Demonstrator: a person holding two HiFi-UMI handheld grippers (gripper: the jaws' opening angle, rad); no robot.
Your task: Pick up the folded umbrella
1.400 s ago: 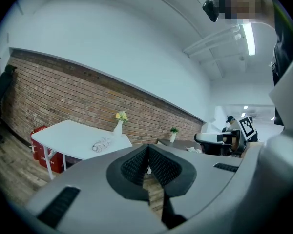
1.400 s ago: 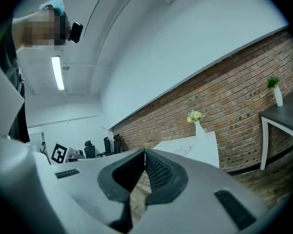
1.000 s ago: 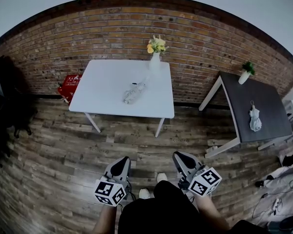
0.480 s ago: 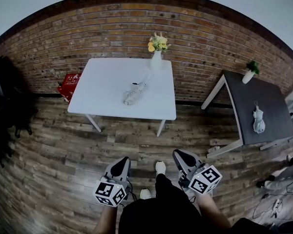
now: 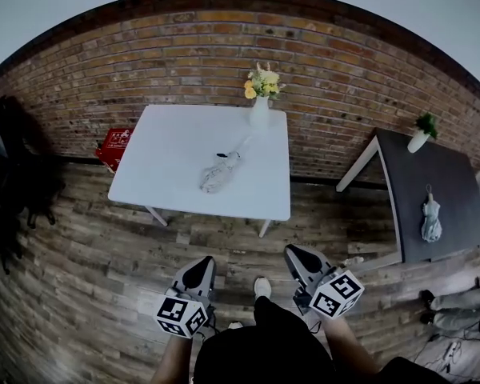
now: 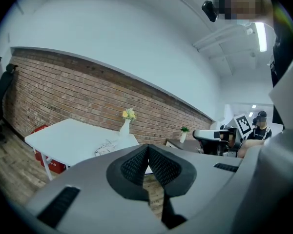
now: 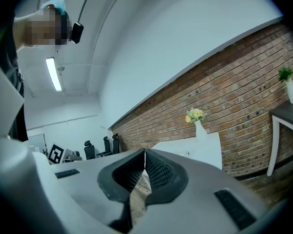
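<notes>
Near the middle of the white table (image 5: pixel 168 154), toward its right half: the folded umbrella (image 5: pixel 221 173), pale and bunched, lying flat with its thin end angled to the far right, toward a white vase (image 5: pixel 260 112) of yellow flowers at the table's far right edge. Just near of the vase, yet apart from it. Behind the table, a brick wall (image 5: pixel 144 62); beneath and in front, a wooden floor (image 5: pixel 88 278). At the near edge of the head view, low and side by side over the floor, well apart from the table: left gripper (image 5: pixel 198 266) on the left, right gripper (image 5: pixel 299 255) on the right, both pointing toward the far side. Left gripper (image 6: pixel 148 147) jaws closed, ribbed pads pressed together at the tips, nothing caught between. Right gripper (image 7: pixel 144 152) jaws likewise together at the tips, only floor visible through the narrow slit below, nothing held. No contact with the umbrella on either side. Off to the far right, a dark table (image 5: pixel 456 174) with a pale bundle (image 5: pixel 430 219) lying on it and a small potted plant (image 5: pixel 422 131) at its far corner. To the left of the white table, against the wall, a red box (image 5: pixel 114 145) on the floor.
</notes>
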